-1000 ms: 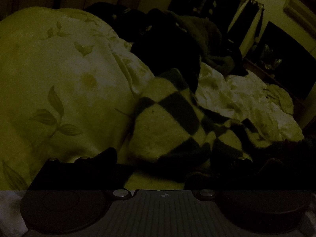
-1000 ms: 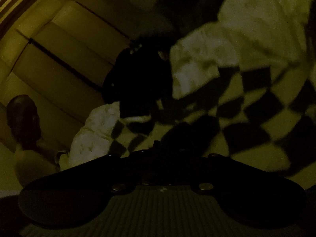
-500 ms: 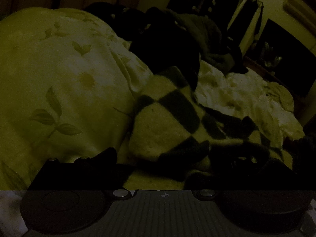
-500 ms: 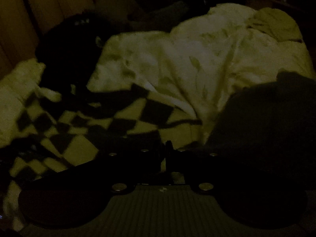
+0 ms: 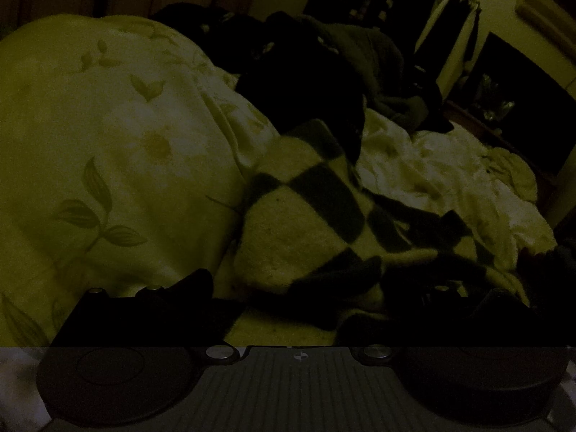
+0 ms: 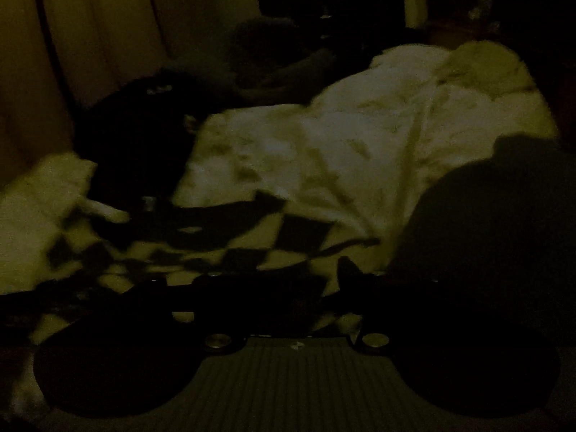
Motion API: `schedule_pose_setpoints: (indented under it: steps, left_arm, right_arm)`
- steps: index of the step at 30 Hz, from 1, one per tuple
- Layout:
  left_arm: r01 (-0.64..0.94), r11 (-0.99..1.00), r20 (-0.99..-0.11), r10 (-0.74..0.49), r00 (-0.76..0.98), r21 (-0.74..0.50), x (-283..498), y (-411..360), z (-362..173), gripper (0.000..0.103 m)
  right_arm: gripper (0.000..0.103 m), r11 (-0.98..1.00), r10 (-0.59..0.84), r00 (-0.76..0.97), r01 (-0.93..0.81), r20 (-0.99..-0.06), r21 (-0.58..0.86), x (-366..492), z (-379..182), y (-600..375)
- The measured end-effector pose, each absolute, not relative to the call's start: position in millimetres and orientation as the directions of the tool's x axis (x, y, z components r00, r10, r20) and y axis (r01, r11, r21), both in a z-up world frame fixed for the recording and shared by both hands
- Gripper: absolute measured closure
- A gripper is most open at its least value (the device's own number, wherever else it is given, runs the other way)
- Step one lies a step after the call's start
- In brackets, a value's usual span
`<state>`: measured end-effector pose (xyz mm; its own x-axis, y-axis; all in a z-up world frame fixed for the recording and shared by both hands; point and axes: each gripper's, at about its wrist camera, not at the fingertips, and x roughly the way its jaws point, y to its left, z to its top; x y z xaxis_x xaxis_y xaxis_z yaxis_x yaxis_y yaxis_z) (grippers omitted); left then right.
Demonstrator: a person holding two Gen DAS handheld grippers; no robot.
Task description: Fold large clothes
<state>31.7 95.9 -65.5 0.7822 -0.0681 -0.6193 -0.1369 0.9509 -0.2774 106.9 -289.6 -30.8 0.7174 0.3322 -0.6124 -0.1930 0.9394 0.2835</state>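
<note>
Light: very dim, yellow-green cast; fine detail lost.
Floral duvet [image 5: 118,151]: fills the left half of the left wrist view, a puffed mound with leaf print, lying on the bed; in the right wrist view it spreads across the centre and upper right [image 6: 360,151].
Checkered garment [image 5: 306,223]: pale and dark diamonds, crumpled on the bed at centre of the left view, pressed against the duvet's right flank; in the right view it sprawls across the lower left [image 6: 151,252].
Handling, judged: thick, fuzzy knit; soft, limp, fairly light, not slippery. It should drape and bunch, not hold a crease. Best taken at an edge or corner, one per side, then lifted to spread.
Left gripper [image 5: 313,309]: jaws wide apart, released, low at the frame bottom, garment lying between and ahead of them; contact cannot be told.
Right gripper [image 6: 273,288]: jaws dark against dark checks; whether parted or clenched on cloth, cannot tell.
Dark clothes pile [image 5: 316,82]: upper centre of the left view, overlapping the garment's top end; may drag along.
Hanging clothes [image 5: 396,10]: upper right, well apart.
Dark mass [image 6: 486,230]: lower right of the right view, unidentified, crowding that side.
</note>
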Motion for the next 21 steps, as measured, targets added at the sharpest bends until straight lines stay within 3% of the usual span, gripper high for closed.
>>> schedule_pose_setpoints:
  steps: [4,10,14,18,21]
  left_arm:
    - [-0.136,0.949,-0.625,-0.075,0.777,-0.283,29.8,96.2,-60.0,0.000]
    - [-0.175,0.913,-0.600,-0.089,0.795,-0.368,23.6,119.1,-38.6,0.000]
    - [-0.224,0.901,-0.550,-0.020,0.835,-0.372,26.4,142.9,-17.0,0.000]
    - [-0.210,0.920,-0.553,-0.008,0.833,-0.331,54.1,144.7,-4.7,0.000]
    - [-0.149,0.961,-0.588,-0.018,0.808,-0.234,89.0,129.2,-9.9,0.000]
  right_arm:
    - [0.047,0.926,0.364,0.668,-0.189,-0.649,0.325,104.8,-41.9,-282.0]
    - [0.057,0.897,0.405,0.571,-0.097,-0.714,0.431,125.2,-80.5,-275.6]
    - [0.084,0.864,0.439,0.593,-0.071,-0.675,0.499,121.0,-85.0,-285.7]
    - [0.088,0.882,0.420,0.650,-0.130,-0.634,0.452,110.9,-69.5,-283.8]
    - [0.088,0.908,0.387,0.699,-0.174,-0.601,0.382,103.8,-55.9,-280.1]
